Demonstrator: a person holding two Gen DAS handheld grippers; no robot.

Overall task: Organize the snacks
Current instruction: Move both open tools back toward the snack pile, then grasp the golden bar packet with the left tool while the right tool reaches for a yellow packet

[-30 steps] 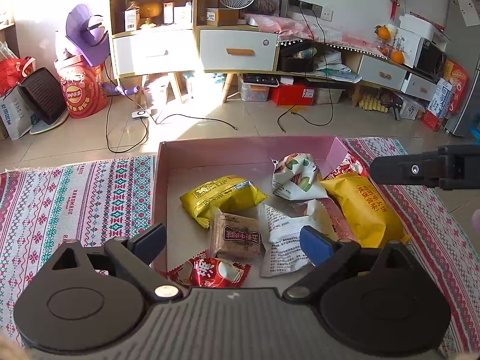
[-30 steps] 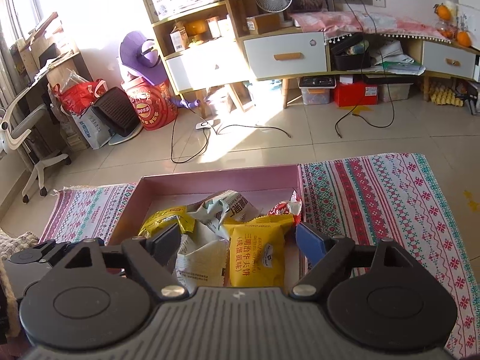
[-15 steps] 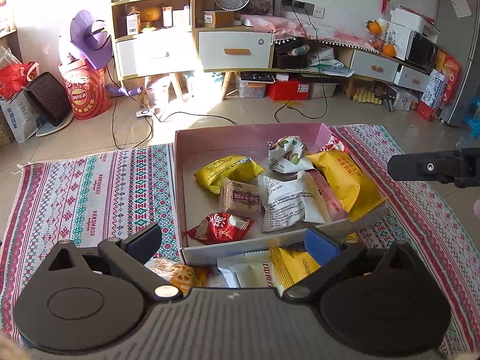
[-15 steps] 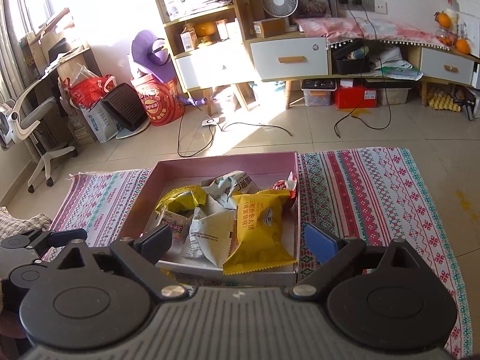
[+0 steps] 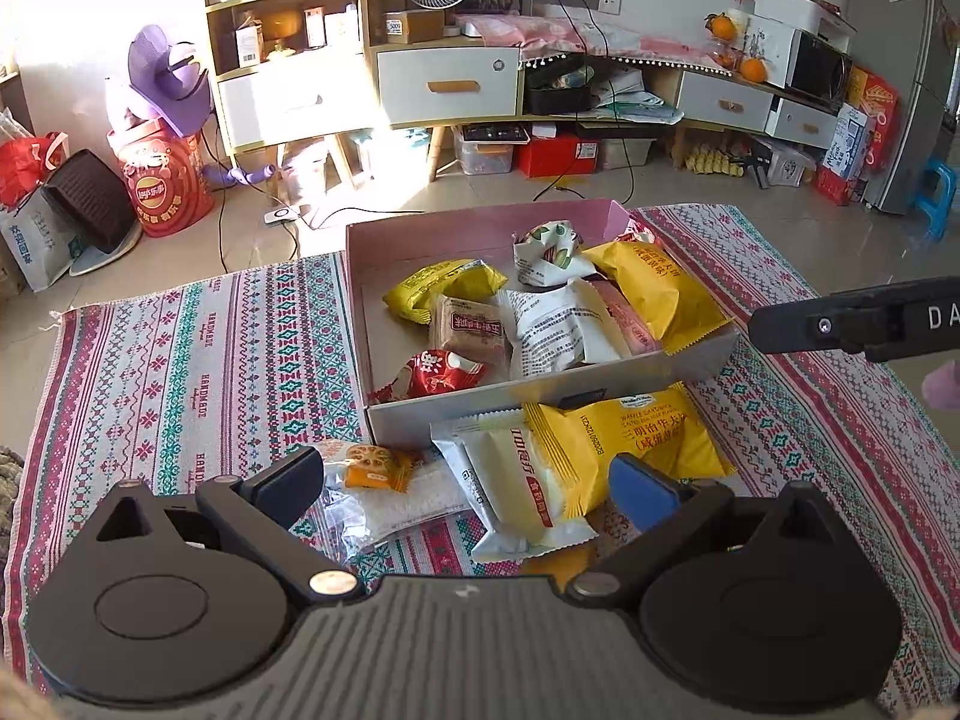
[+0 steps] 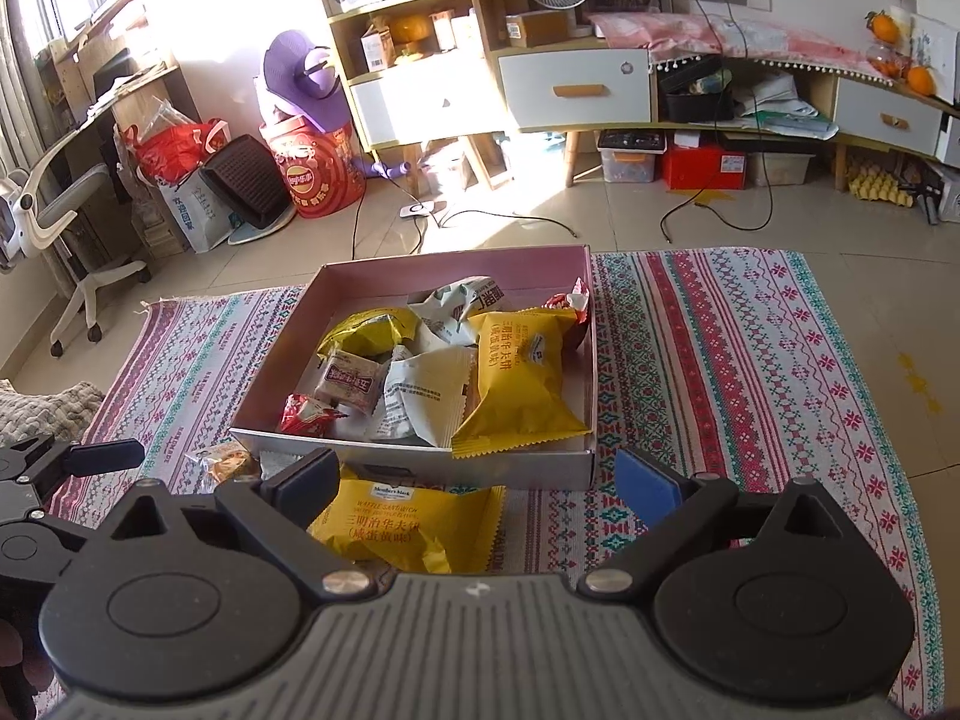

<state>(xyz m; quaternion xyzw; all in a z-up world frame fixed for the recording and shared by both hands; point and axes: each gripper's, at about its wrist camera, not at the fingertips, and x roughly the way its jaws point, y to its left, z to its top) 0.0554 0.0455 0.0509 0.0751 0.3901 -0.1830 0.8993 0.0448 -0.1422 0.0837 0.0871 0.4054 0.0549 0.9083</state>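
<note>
Resting on a patterned woven rug (image 6: 750, 360), the shallow pink cardboard box (image 6: 456, 267) holds a heap of wrapped snacks, and a yellow waffle-sandwich packet (image 6: 396, 525) lies outside against its near wall. The right tongs (image 6: 474, 483) have just been opening and stand wide over that packet, gripping nothing. The left tongs (image 5: 468, 480) gape empty over loose packets, bare rug beside them.

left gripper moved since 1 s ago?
Yes. The left gripper has pulled back toward the near side of the pink box: earlier it hung over the box's contents, now it is over loose snacks on the mat in front.
</note>
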